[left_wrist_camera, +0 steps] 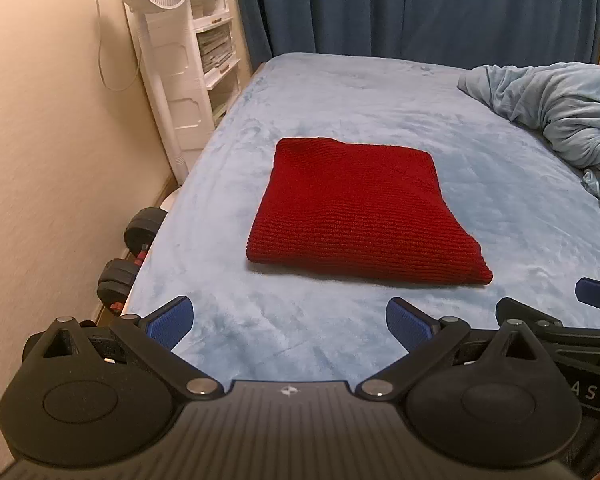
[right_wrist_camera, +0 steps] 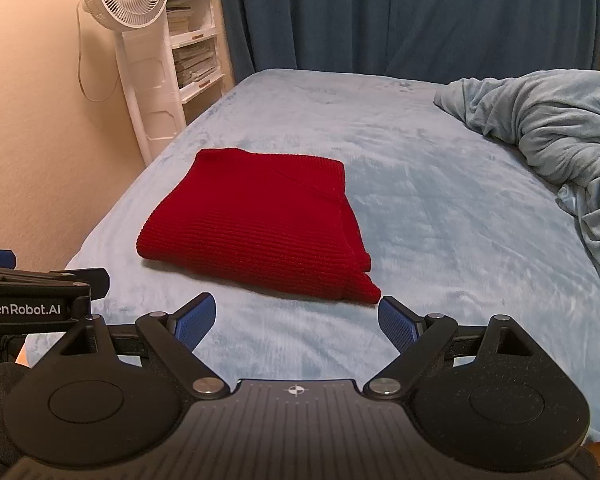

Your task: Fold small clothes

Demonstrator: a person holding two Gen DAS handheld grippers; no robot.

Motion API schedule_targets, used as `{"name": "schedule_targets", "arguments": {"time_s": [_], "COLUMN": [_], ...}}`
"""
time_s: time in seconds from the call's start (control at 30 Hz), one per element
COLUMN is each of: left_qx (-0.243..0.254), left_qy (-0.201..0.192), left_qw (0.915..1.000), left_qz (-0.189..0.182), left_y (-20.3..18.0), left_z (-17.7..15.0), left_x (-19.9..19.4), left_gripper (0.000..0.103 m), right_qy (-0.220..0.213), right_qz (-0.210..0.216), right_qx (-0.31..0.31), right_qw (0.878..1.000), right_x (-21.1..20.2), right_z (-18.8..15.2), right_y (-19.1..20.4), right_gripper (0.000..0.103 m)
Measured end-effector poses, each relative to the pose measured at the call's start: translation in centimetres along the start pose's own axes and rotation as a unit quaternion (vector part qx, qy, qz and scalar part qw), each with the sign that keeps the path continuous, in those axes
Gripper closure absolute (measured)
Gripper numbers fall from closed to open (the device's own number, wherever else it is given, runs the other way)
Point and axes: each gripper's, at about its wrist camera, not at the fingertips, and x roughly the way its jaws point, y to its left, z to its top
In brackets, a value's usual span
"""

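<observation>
On the blue bed (left_wrist_camera: 340, 92), a red knit garment (left_wrist_camera: 360, 212) lies flat in a neat, roughly square stack, folded over on itself, with its thick rolled edge facing the 2 tools. It sits toward the wall side of the mattress, well apart from the rumpled blanket (right_wrist_camera: 540, 120) at the far right.

Both tools hang just short of that near edge, holding nothing. The left gripper (left_wrist_camera: 290, 324) has its jaws spread wide, blue pads (left_wrist_camera: 172, 320) apart, over bare bedding. The right gripper (right_wrist_camera: 296, 320) is likewise spread wide, and its right pad (right_wrist_camera: 396, 320) sits just beside the garment's near right corner, where the layered edges bunch up.

The garment lies straight ahead of both tools, slightly right of centre for the left one and left of centre for the right one. Its near edge runs across the line of reach, so each tool faces 1 end of it. By my reading the right gripper is nearer to cloth. The stack looks already compact, so the fold may be finished or need only 1 more pass.
</observation>
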Motion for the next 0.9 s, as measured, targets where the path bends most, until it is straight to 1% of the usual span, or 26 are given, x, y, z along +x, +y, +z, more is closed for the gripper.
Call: {"name": "schedule_targets", "arguments": {"time_s": [0.3,0.57,0.9], "left_qx": [0.0,0.0,0.0], "left_qy": [0.001,-0.001,0.0], "left_qw": [1.0,1.0,1.0], "left_qz": [0.001,0.006,0.009], "left_y": [0.14,0.14,0.18], "left_z": [-0.12,-0.39,-0.4], "left_x": [0.05,0.12,0.06], "left_gripper": [0.0,0.0,0.0], "right_qy": [0.004,0.009,0.009], "right_qz": [-0.002,-0.003,-0.004], "right_qx": [-0.001,-0.002,-0.004], "right_qw": [1.0,1.0,1.0], "right_x": [0.16,0.21,0.15], "right_z": [-0.12,-0.14,-0.15], "right_y": [-0.14,-0.17,0.1], "right_gripper": [0.013,0.005,0.004]}}
